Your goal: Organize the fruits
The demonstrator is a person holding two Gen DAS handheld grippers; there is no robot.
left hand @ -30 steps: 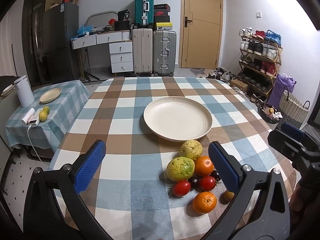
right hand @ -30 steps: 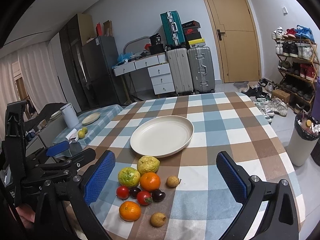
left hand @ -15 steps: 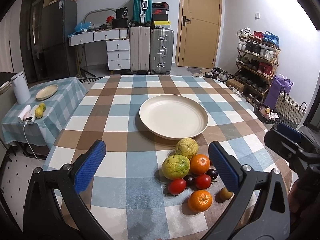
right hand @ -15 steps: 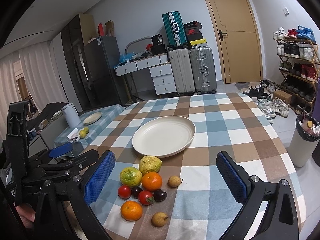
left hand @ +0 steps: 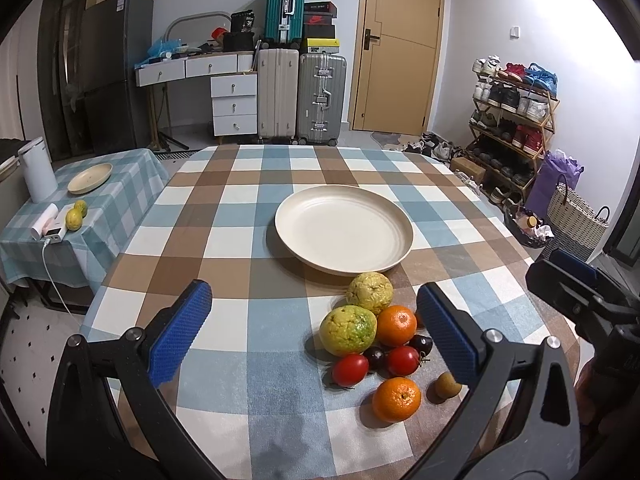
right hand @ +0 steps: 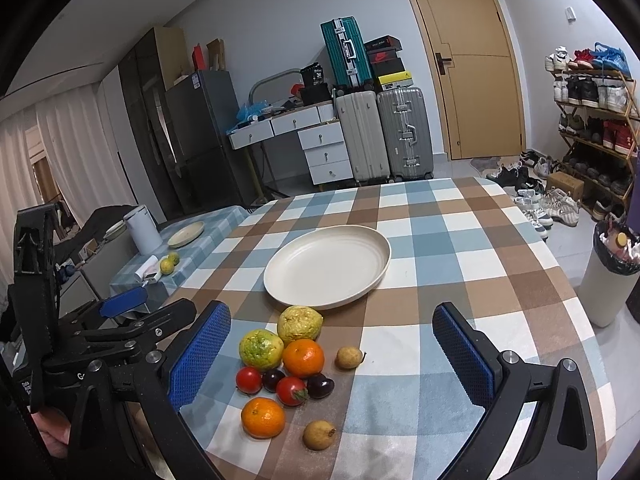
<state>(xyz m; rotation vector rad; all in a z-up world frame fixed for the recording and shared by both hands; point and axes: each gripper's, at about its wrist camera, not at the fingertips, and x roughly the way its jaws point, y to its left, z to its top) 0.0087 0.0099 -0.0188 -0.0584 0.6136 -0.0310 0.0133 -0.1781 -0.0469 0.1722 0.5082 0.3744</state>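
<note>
Checked cloth covers the worktop [left hand: 224, 240], with suitcases [left hand: 300, 96] and a door [left hand: 396, 44] behind it. On it sits a big cream plate [left hand: 344, 228] with nothing in it. Just in front of the plate lies a pile of fruit [right hand: 288, 364]: two bumpy yellow-green ones, two oranges, red tomatoes, dark plums and two small brown ones. The left tool [left hand: 316, 332] is wide apart and holds nothing. The right tool [right hand: 332, 356] is wide apart too, holding nothing.
</note>
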